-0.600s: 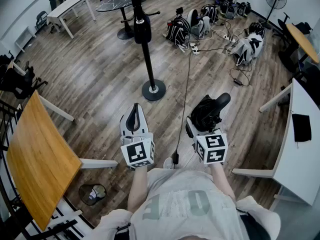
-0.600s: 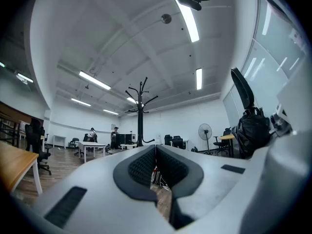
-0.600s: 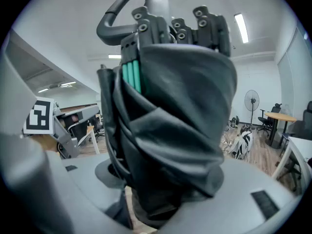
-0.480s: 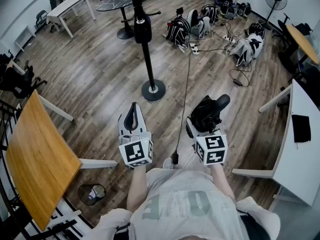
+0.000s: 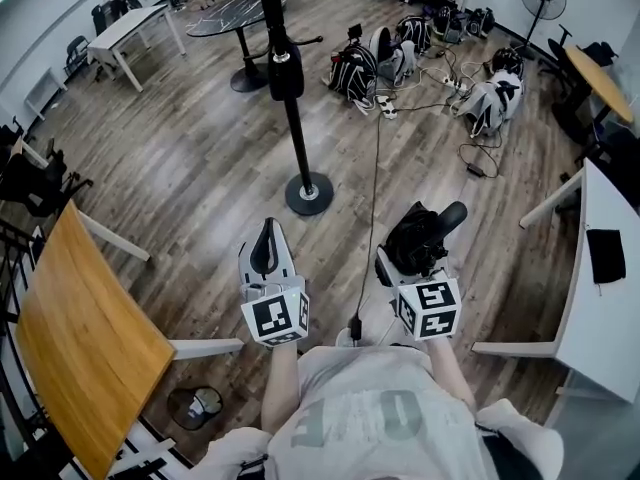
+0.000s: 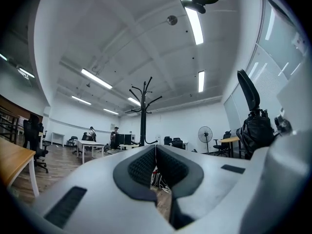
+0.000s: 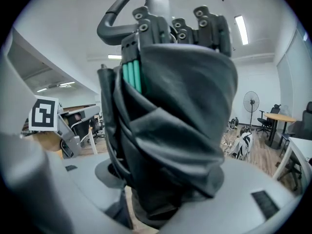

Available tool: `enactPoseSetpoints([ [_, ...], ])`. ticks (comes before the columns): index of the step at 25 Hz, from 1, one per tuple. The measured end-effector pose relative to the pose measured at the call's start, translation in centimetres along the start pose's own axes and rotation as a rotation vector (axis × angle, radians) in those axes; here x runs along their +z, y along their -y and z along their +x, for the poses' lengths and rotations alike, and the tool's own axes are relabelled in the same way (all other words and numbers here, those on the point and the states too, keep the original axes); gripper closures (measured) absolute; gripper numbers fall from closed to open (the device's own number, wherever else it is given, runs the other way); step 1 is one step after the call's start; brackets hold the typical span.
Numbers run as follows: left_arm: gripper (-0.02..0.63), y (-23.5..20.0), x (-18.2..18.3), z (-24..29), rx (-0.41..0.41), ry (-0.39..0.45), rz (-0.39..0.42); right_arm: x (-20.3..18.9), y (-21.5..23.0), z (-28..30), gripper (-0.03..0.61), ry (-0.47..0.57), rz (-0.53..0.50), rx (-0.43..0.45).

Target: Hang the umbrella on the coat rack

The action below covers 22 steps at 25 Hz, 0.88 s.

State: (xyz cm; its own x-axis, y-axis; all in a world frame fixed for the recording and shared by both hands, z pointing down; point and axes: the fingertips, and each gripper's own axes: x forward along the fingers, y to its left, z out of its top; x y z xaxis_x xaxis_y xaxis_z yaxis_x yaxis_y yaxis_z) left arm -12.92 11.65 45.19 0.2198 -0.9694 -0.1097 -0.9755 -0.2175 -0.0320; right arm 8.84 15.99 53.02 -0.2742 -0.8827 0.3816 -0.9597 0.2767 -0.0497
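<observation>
The black coat rack (image 5: 293, 118) stands ahead on its round base (image 5: 309, 194), with a dark item (image 5: 285, 72) hanging on its pole. My right gripper (image 5: 415, 246) is shut on a folded black umbrella (image 5: 422, 233), which points forward and to the right. In the right gripper view the umbrella (image 7: 170, 126) fills the frame between the jaws, its curved handle (image 7: 117, 18) at the top. My left gripper (image 5: 265, 256) is shut and holds nothing; in its own view the left gripper (image 6: 155, 152) faces the far rack (image 6: 143, 112).
A wooden table (image 5: 80, 338) stands at my left and a white table (image 5: 610, 308) at my right. Bags and cables (image 5: 400, 53) lie beyond the rack, and a cable (image 5: 372, 188) runs along the floor between my grippers. A bin (image 5: 195, 406) sits near my feet.
The rack's base and both grippers sit slightly lower in the head view. The grip on the umbrella and the shut left jaws are unchanged.
</observation>
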Motion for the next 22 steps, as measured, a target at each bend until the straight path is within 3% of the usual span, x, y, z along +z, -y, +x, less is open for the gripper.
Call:
enactPoseSetpoints([
  [11, 0.586, -2.0, -1.7, 3.5, -0.048, -0.012, -0.024, -0.7, -1.6, 1.8, 0.282, -0.026, 0.048, 0.003],
  [22, 0.586, -2.1, -1.7, 10.5, -0.008, -0.008, 0.026, 3.6, 1.5, 9.6, 0.282, 0.024, 0.03, 0.055],
])
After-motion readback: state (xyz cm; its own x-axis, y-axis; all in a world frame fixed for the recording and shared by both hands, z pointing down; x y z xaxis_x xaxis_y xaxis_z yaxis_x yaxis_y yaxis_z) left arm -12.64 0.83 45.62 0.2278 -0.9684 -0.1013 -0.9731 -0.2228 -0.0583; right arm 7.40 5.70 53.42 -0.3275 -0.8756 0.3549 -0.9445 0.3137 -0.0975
